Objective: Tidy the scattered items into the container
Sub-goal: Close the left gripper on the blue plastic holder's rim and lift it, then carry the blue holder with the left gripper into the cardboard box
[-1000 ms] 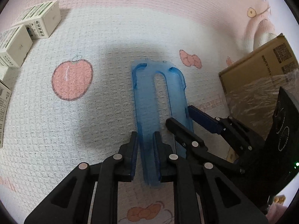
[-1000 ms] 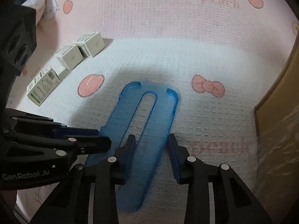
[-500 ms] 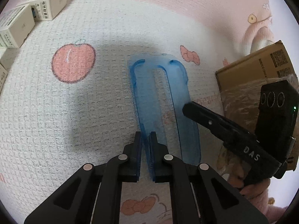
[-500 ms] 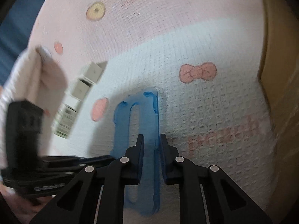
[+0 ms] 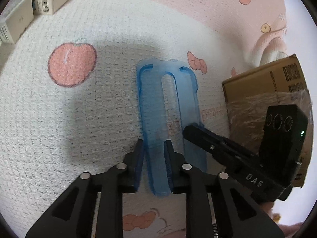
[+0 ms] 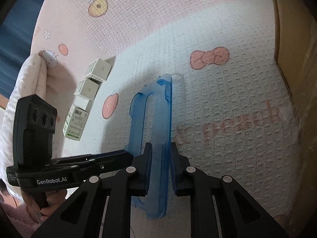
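Grippers both sit on the blue translucent U-shaped plastic piece: left gripper is opening, one leg between its pads, right gripper pinches the other leg. It's mid-frame on the waffle blanket. Cardboard box at right, contents hidden; small white boxes upper left.
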